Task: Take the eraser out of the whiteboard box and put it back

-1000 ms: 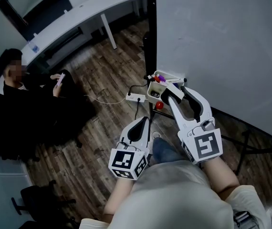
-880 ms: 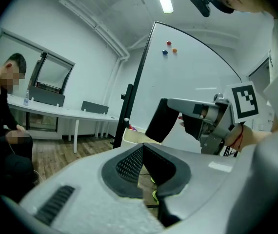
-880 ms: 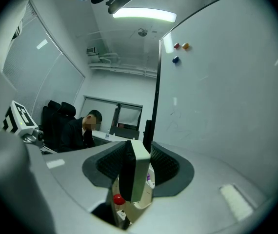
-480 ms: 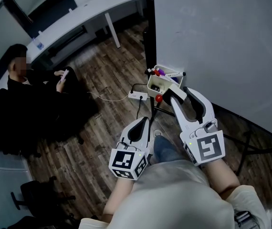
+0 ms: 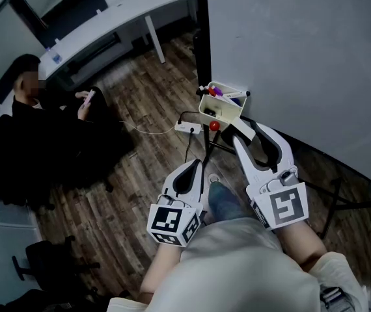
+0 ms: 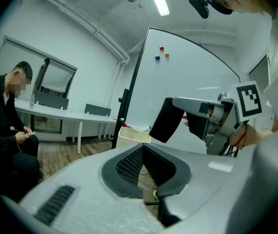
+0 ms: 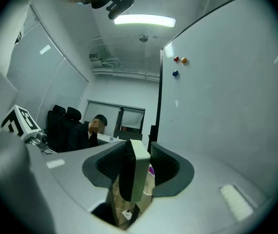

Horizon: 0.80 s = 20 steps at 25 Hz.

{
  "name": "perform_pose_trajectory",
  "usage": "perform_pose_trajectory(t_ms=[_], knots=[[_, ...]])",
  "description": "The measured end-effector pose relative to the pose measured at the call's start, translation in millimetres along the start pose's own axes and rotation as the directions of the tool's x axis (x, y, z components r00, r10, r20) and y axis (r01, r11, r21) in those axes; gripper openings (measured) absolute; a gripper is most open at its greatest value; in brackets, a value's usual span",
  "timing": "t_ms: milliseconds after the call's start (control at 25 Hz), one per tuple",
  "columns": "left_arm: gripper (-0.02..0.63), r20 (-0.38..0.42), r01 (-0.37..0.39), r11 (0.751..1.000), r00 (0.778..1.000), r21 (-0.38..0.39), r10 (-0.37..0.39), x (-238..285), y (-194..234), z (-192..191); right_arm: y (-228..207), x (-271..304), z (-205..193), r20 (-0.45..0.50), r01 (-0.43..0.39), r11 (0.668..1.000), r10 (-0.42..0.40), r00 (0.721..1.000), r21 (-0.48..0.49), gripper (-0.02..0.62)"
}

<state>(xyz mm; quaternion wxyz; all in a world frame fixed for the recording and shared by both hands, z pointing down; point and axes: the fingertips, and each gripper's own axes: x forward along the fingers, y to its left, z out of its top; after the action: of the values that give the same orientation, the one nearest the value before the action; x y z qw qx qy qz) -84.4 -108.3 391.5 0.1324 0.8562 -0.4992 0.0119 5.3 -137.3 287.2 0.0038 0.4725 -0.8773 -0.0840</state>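
Note:
The whiteboard box (image 5: 223,111) is a small cream tray hung at the whiteboard's lower left corner, with markers (image 5: 217,91) in it. It also shows in the left gripper view, box (image 6: 133,135). My right gripper (image 5: 249,130) is shut on the eraser (image 5: 240,125), a slab with a cream body and black felt, a short way in front of the box and clear of it. The eraser (image 7: 135,170) stands on edge between the jaws and hides most of the box. The eraser (image 6: 167,120) juts from the right gripper (image 6: 178,121). My left gripper (image 5: 187,174) hangs lower left, shut and empty.
The whiteboard (image 5: 302,57) fills the right, with a black stand post (image 5: 203,38) and legs (image 5: 332,203). A power strip (image 5: 185,129) with its cable lies on the wooden floor. A person (image 5: 36,129) sits at left by a white desk (image 5: 107,18).
The right gripper has drawn back from the box with the eraser in it; the gap between eraser and box has widened. The left gripper has moved back along with it.

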Motion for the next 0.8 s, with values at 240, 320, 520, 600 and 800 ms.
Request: perform_pose_trajectory(t_ms=[240,320,520,600,800], knots=[[0.0,0.005,-0.005,1.0,1.0,0.003,0.005,-11.1,-7.0,-2.6,8.9,-15.0,0.5,-0.005,-0.01,1.0,0.01,1.0,0.002,0.166],[0.0,0.009,-0.007,1.0,1.0,0.003,0.007,-13.3,-8.1,-3.0,10.5,-17.6,-0.4,-0.004,-0.013,1.0,0.013,1.0,0.007,0.167],[-0.002,0.009,-0.018,1.0,1.0,0.018,0.018,-19.0,-10.5,-4.4,14.9,-22.2,-0.9,-0.003,-0.019,1.0,0.019,1.0,0.015,0.167],[-0.002,0.007,-0.03,0.999,1.0,0.02,0.029,-20.3,-9.0,-5.1,16.0,-22.9,-0.8,0.0,-0.02,1.0,0.02,1.0,0.016,0.167],[0.0,0.029,-0.016,1.0,0.999,-0.011,0.016,-23.2,-8.0,-1.7,17.1,-23.3,0.4,0.002,-0.018,1.0,0.018,1.0,0.016,0.167]])
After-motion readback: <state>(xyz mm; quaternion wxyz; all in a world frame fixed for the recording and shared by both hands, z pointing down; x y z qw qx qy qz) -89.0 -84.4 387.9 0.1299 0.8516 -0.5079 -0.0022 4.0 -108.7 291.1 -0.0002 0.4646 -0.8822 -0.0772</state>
